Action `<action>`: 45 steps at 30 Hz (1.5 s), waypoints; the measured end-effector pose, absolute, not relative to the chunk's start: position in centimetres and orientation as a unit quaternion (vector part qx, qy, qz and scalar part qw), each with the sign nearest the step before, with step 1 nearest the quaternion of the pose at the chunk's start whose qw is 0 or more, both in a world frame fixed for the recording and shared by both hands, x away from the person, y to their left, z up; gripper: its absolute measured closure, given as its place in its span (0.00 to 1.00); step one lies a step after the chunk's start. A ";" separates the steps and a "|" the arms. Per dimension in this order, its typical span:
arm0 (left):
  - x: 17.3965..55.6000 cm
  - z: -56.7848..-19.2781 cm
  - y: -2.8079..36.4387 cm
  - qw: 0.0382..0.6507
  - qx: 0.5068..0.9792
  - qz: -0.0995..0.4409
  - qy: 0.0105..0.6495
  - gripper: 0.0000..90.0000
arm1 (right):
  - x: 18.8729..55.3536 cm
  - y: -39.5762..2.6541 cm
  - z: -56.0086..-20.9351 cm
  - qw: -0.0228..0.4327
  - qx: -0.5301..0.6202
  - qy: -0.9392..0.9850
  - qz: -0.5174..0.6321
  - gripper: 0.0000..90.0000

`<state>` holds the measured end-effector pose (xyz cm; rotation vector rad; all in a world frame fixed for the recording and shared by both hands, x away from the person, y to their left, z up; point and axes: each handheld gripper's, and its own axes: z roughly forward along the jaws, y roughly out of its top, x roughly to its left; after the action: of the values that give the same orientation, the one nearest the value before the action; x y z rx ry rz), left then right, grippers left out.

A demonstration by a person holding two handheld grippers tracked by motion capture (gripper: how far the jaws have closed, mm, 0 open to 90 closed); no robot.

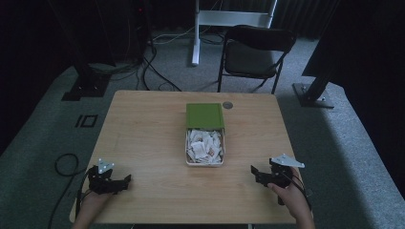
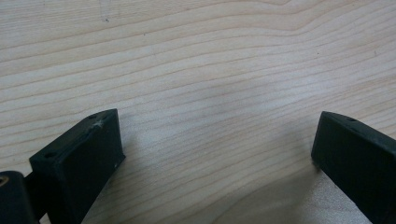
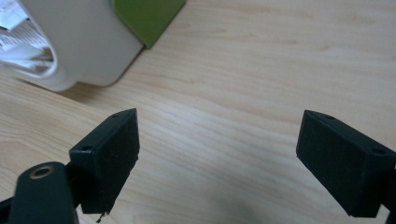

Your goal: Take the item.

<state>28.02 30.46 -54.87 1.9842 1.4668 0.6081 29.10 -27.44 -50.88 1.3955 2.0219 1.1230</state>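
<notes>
A white box (image 1: 205, 161) full of several white paper packets (image 1: 204, 144) sits at the middle of the wooden table (image 1: 143, 138). Its green lid (image 1: 205, 115) lies flat just behind it. My left gripper (image 1: 125, 182) rests near the table's front left corner, open, with bare wood between its jaws (image 2: 219, 154). My right gripper (image 1: 255, 172) sits near the front right, also open and holding nothing (image 3: 217, 154). In the right gripper view the white box (image 3: 79, 42) and the green lid (image 3: 147, 16) show at the upper left, apart from the jaws.
A small round grey disc (image 1: 227, 105) lies on the table behind the lid. A black folding chair (image 1: 255, 55) stands beyond the far edge, with a white stand (image 1: 196, 33), black stand legs and cables on the grey carpet.
</notes>
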 end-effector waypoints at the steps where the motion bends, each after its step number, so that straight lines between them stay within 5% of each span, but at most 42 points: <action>1: 28.0 -54.9 30.5 0.296 0.746 0.229 0.551 0.03 | 29.1 -27.4 -50.9 0.218 0.504 0.730 0.406 0.15; 21: 28.0 -54.9 30.4 0.296 0.745 0.229 0.552 0.03 | 31.1 -23.0 -45.9 0.234 0.463 0.730 0.445 0.17; 45: 28.0 -54.9 30.4 0.297 0.745 0.229 0.552 0.03 | 33.6 -14.9 -44.3 0.202 0.403 0.763 0.464 0.19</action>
<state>28.02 30.44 -54.87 1.9809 1.4678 0.6086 33.60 -14.87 -44.33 1.1237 2.1300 1.2939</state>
